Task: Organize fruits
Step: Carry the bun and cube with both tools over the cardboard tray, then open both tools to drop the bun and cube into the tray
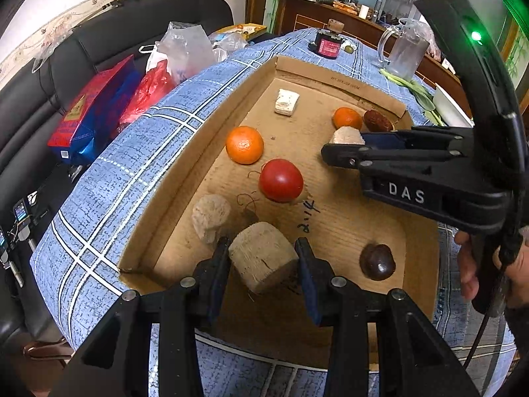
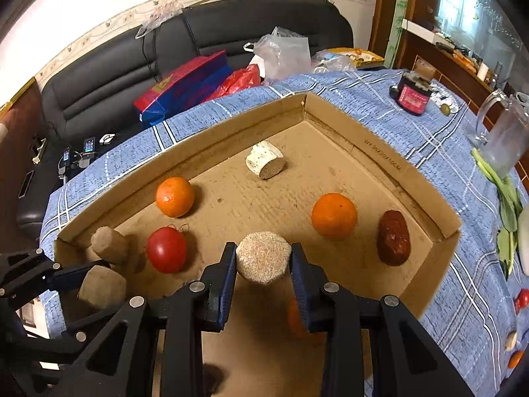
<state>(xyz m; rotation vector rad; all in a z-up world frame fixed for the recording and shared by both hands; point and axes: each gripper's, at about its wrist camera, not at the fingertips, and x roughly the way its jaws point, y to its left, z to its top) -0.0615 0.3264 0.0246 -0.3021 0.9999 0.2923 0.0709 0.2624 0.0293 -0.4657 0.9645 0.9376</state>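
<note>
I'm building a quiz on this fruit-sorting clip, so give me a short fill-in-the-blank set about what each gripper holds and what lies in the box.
1. Each gripper, the left gripper and the right gripper, is shut on a beige ____.
2. The number of oranges lying in the cardboard box is ____.
3. The round fruit lying beside the nearer orange in the left wrist view is coloured ____.

Missing words: chunk; two; red
</note>
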